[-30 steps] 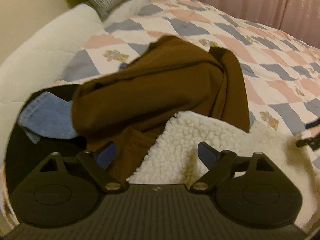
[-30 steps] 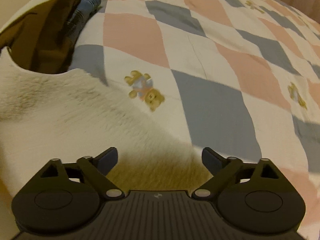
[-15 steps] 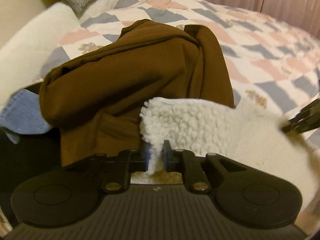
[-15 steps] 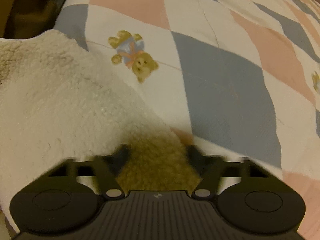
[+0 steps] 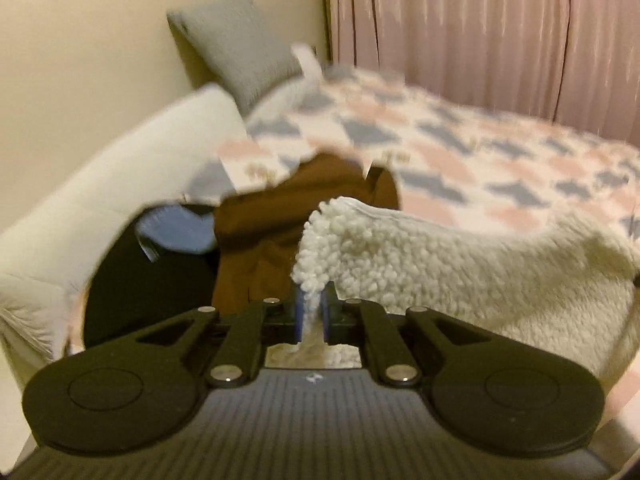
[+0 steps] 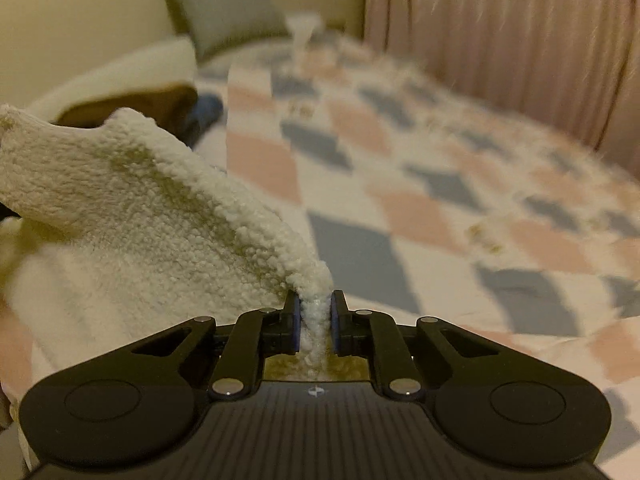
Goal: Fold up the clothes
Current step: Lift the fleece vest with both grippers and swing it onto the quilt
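Note:
A white fleece garment [image 5: 432, 256] hangs between my two grippers, lifted off the bed. My left gripper [image 5: 311, 312] is shut on one edge of it. My right gripper [image 6: 315, 320] is shut on another edge, and the fleece [image 6: 132, 192] stretches away to the left in the right wrist view. A brown garment [image 5: 288, 224] lies in a heap behind the fleece, with a blue denim piece [image 5: 180, 232] and a black item [image 5: 148, 280] to its left.
The bed has a quilt [image 6: 440, 184] with pink, grey and white diamonds. A grey pillow [image 5: 244, 60] leans at the headboard corner. A white cushion [image 5: 100, 196] runs along the beige wall on the left. Pink curtains [image 5: 500, 32] hang behind the bed.
Both grippers closed on the fleece's edges, the left first, then the right, and lifted it up off the quilt. Both views now tilt up toward the wall and curtains.

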Available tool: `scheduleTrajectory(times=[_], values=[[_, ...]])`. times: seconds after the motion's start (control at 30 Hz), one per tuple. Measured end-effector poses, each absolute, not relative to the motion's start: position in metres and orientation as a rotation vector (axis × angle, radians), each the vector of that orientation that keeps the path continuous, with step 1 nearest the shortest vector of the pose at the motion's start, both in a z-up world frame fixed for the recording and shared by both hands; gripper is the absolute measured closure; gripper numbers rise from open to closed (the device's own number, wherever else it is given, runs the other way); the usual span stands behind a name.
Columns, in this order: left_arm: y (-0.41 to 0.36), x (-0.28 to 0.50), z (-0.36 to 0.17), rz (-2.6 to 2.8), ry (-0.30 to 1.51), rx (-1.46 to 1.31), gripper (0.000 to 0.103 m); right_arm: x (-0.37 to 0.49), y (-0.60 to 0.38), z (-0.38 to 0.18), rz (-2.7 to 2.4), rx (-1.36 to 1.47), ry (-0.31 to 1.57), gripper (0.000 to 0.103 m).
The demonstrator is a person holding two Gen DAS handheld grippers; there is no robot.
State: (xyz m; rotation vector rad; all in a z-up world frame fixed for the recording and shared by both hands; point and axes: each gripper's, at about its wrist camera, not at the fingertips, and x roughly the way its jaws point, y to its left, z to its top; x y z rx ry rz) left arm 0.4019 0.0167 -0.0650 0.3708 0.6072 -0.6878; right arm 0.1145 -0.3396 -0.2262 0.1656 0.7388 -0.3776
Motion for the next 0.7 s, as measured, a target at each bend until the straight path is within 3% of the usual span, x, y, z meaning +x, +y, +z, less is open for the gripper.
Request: scheduleTrajectory(times=[0.37,0.53,0.7], values=[[-0.013,0.248,0.044,-0.813,0.378,0.325,0.097,-0.061,-0.324,-0.080,-0.486,0.031,0.475,0.091],[-0.079,0.210,0.043,-0.935,0.384,0.302,0.097,-0.130,-0.352,-0.031,-0.587,-0.065,0.422,0.091],[-0.171,0.203,0.024,-1.048,0.434,0.276,0.097,-0.148,-0.420,-0.020,-0.711,-0.108,0.472,0.091]])
